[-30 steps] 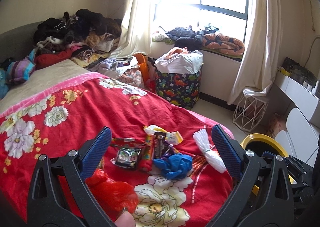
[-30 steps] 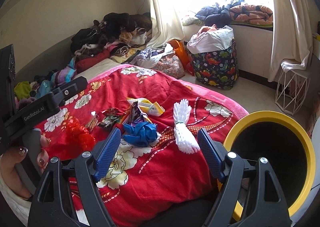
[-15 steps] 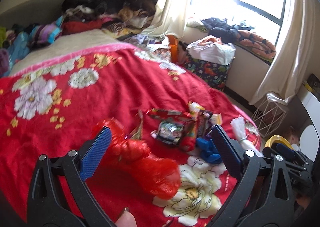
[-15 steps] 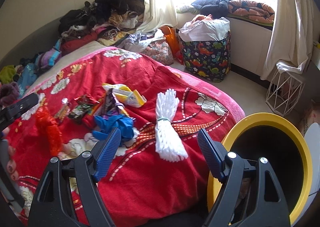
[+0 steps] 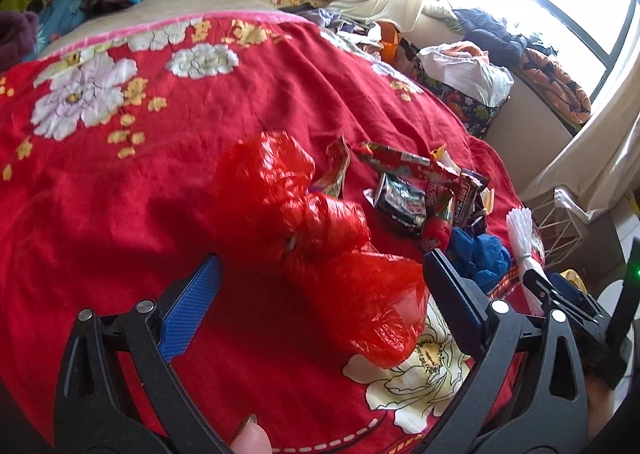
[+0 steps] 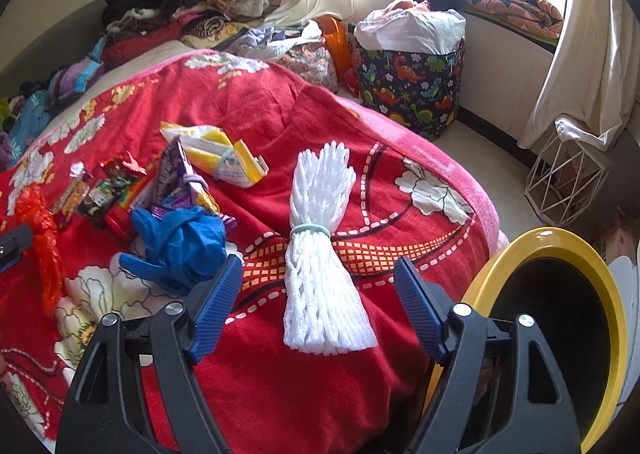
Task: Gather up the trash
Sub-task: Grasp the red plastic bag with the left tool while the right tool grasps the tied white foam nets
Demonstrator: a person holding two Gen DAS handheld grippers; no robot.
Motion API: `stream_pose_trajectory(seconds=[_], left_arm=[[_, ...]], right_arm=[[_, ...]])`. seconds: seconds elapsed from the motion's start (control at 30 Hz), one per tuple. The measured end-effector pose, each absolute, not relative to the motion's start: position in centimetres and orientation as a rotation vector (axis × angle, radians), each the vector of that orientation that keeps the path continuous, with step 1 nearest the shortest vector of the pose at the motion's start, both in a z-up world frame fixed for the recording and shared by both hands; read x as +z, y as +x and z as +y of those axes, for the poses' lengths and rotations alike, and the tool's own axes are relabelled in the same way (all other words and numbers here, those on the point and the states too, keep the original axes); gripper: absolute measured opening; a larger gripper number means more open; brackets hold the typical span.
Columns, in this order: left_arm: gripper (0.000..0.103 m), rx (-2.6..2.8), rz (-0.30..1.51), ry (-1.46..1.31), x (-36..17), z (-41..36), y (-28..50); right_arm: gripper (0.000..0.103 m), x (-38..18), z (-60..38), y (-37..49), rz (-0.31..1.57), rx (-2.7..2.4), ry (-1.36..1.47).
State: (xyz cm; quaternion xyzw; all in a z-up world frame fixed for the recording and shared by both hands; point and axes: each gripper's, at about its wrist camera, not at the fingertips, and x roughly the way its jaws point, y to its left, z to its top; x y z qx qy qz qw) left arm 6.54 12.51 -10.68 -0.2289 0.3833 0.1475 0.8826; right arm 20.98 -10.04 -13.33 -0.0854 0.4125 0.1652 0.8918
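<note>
Straddling the red plastic bag [image 5: 320, 250], the left gripper [image 5: 320, 302] is spread wide, the bag's long axis running diagonally between its fingers.

Glossy crinkled plastic bag [image 5: 320, 238] on matt cloth blanket [image 5: 140, 189]

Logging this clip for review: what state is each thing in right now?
Left tongs: open, around the red bag.
Right tongs: open, around the white bundle.
Red bag: crumpled, on the blanket.
White bundle: tied, lying flat.
Blue glove: crumpled.
Bin: uncovered.
</note>
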Motion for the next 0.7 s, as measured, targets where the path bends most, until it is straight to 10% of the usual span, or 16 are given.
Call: stream_pose_trajectory(seconds=[0.2, 0.7], left_arm=[[0.091, 0.305, 0.829, -0.532, -11.9, 12.6, 6.9], [0.017, 0.228, 0.904, -0.557, -13.3, 11.7, 6.8]], right_arm=[[0.022, -15.2, -9.2, 21.8, 0.936, 0.369, -0.234], [0.019, -13.6, -10.8, 16.1, 0.892, 0.431, -0.074]])
